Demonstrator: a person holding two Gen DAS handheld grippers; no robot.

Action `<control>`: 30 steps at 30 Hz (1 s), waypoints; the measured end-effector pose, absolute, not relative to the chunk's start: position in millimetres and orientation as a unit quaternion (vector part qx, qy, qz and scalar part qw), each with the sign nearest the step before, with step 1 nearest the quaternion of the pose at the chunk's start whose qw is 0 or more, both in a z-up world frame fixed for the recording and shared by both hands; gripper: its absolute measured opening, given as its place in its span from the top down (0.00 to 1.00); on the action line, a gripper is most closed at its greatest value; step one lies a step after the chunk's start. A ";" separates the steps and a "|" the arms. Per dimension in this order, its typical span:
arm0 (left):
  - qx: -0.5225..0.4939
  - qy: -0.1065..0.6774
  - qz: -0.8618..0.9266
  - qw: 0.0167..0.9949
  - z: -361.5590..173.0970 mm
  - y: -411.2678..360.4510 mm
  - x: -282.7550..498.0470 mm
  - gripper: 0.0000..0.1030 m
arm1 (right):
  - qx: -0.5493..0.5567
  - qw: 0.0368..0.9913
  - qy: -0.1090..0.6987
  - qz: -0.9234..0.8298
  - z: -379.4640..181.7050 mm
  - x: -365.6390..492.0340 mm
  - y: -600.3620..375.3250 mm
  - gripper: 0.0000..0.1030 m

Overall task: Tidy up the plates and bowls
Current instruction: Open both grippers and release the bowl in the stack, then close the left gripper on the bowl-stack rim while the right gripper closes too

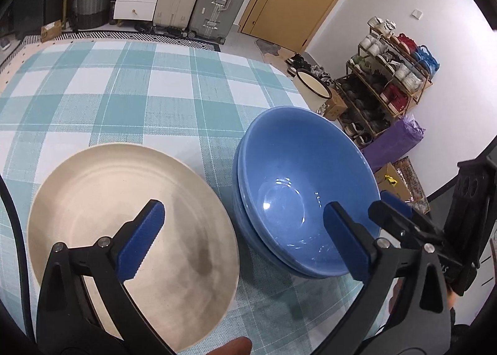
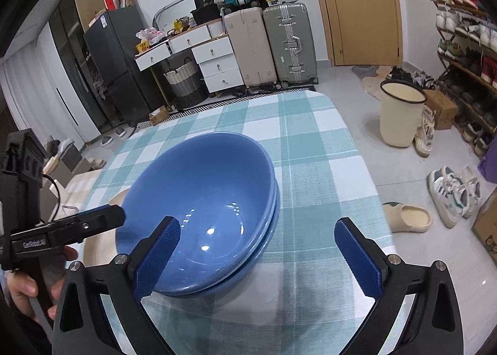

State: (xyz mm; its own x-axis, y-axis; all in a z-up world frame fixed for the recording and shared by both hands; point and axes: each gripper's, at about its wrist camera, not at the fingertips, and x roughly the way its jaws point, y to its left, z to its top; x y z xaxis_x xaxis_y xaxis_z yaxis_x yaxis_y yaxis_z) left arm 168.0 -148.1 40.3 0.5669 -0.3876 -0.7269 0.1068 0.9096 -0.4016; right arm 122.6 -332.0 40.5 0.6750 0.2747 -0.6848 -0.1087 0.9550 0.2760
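Blue glazed bowls (image 1: pixel 306 190) sit nested, one inside the other, on the teal-and-white checked cloth of your desk (image 1: pixel 130 97), toward its right edge; just to their left lies a cream plate (image 1: pixel 124 237), flat on the cloth and close beside the stack, though you cannot tell whether they touch. Your left gripper (image 1: pixel 245 240) hangs above the gap between plate and bowls with its blue-padded fingers (image 1: pixel 143 243) spread wide, one over the plate, the other over the near rim of the bowls, pinching nothing. Your right gripper (image 2: pixel 264 257) hovers at the near side of the bowls, its fingers (image 2: pixel 157 257) likewise spread apart and empty; the left one is over the bowl's near rim, the right one over bare cloth. Beyond the desk's far right corner, a cream bucket (image 2: pixel 400 113) stands on the floor.
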 end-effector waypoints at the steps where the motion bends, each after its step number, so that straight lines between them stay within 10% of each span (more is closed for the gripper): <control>1: -0.161 0.444 -0.141 0.870 39.2 -148.0 170.0 0.02 | 0.113 0.907 0.390 0.110 39.0 122.7 -332.2 0.02; 30: -0.192 0.463 -0.159 0.850 13.6 -161.4 192.8 0.70 | 0.125 0.896 0.407 0.126 22.2 135.6 -316.6 0.47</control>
